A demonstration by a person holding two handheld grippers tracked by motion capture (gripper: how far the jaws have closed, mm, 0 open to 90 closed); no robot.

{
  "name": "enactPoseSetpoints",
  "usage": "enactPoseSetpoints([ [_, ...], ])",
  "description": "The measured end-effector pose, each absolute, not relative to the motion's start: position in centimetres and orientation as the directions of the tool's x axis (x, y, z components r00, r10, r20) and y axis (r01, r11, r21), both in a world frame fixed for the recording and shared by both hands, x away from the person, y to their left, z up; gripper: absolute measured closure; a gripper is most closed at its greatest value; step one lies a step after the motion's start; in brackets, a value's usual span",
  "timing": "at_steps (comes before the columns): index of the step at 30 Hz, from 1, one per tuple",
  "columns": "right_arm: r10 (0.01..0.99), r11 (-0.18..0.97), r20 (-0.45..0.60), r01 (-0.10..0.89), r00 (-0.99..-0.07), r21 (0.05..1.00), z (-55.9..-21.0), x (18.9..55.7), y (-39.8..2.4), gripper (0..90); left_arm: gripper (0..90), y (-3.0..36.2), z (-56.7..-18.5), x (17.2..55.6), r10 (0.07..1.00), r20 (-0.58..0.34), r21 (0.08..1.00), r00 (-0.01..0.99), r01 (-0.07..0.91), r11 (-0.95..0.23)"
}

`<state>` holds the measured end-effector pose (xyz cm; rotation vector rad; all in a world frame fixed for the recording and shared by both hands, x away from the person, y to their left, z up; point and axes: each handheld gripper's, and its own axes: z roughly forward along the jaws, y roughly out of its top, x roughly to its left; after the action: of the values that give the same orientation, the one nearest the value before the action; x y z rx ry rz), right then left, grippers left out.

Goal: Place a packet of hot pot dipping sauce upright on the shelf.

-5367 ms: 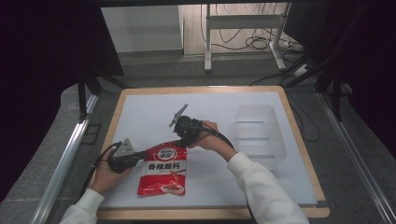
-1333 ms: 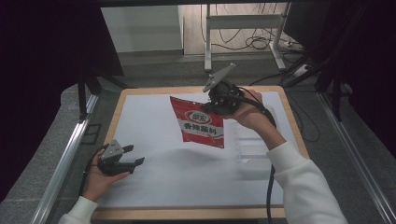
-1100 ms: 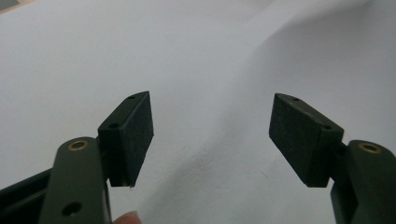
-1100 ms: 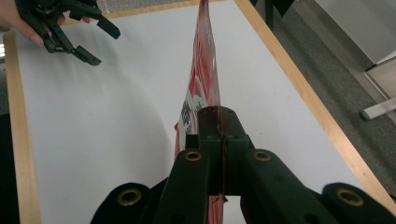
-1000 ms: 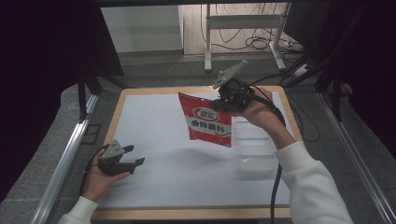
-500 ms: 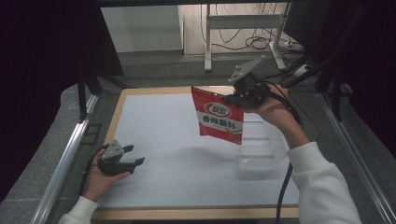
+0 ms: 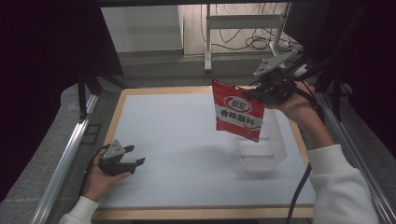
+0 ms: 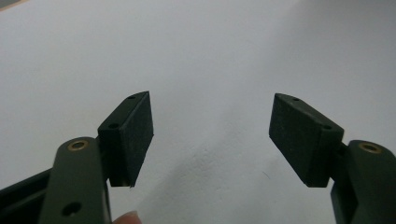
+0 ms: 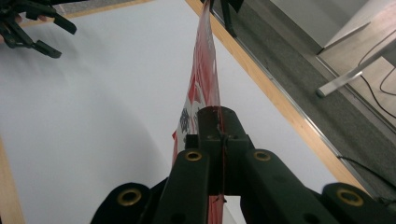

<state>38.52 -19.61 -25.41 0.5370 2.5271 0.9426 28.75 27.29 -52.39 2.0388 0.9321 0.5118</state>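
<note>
At the near left of the desk (image 7: 187,135), the left hand-held gripper (image 7: 133,162) is rested low on the white surface in a person's left hand (image 7: 100,177), and its jaws are spread apart with nothing between them; in the left gripper view the two black pads (image 8: 133,133) are seen wide apart over bare white desk, with a fingertip just showing at the bottom edge. The desk is a white sheet framed by a wooden rim, and its middle is left bare. Toward the right, a red seasoning packet (image 7: 237,114) with white Chinese lettering is held up in the air, hanging slightly tilted above the far end of a clear plastic container (image 7: 261,149) that stands on the right part of the desk. The packet is pinched at its upper right corner by the right hand-held gripper (image 7: 261,93), whose jaws are pressed together on it; in the right gripper view the packet (image 9: 203,84) is seen edge-on, running away from the closed jaws. The right hand (image 7: 299,102) and a white sleeve (image 7: 341,186) are seen at the near right.
</note>
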Motion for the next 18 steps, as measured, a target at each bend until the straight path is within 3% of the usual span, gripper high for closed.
enactPoseSetpoints([
  [18, 0.554, 0.654, -0.177, 0.293, -0.814, 0.697, -26.6, 39.5, -25.1, 88.9, 30.2, 27.2, -52.6, 28.9, 0.766, 0.031, 0.804, 0.642, 0.439, -0.401],
])
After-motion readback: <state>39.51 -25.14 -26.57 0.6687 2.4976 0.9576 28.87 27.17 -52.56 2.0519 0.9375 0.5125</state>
